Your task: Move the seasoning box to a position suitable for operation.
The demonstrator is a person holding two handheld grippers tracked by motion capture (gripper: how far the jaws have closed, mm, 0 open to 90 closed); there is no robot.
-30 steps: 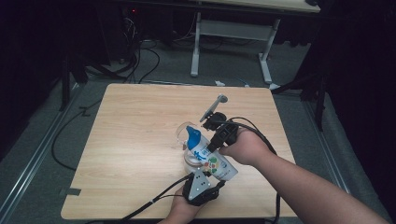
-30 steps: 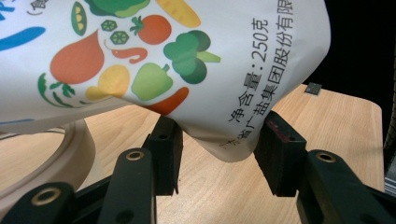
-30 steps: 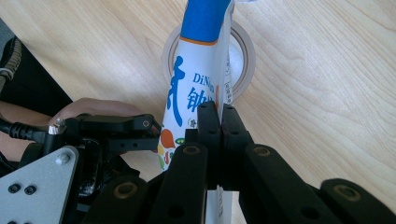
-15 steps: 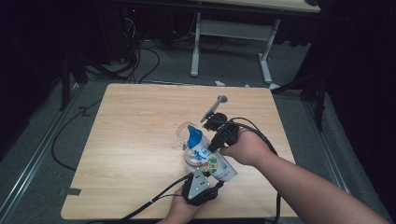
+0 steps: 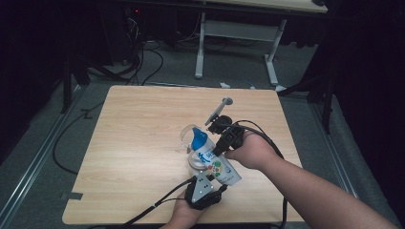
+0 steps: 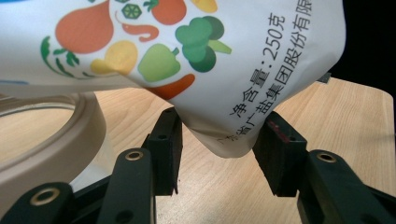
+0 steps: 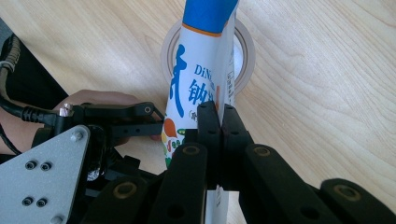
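Note:
A white pouch [image 5: 213, 163] with a blue top and printed vegetables hangs tilted over a round clear container [image 5: 186, 138] with a beige rim. My left gripper [image 5: 209, 175] grips the pouch's bottom corner [image 6: 219, 126], its pads pressing from both sides. Coming in from the right, my right gripper [image 5: 218, 150] is shut on the pouch's thin side seam [image 7: 226, 70]. In the right gripper view the pouch's blue end points down toward the container's mouth [image 7: 245, 60]. The beige rim [image 6: 51, 135] sits close at the left of the left gripper view.
A grey metal spoon-like tool [image 5: 217, 109] lies just beyond the right gripper on the wooden table [image 5: 133, 143]. Cables trail from both grippers to the table's near edge. Dark floor, cables and a desk frame [image 5: 234, 38] lie beyond the far edge.

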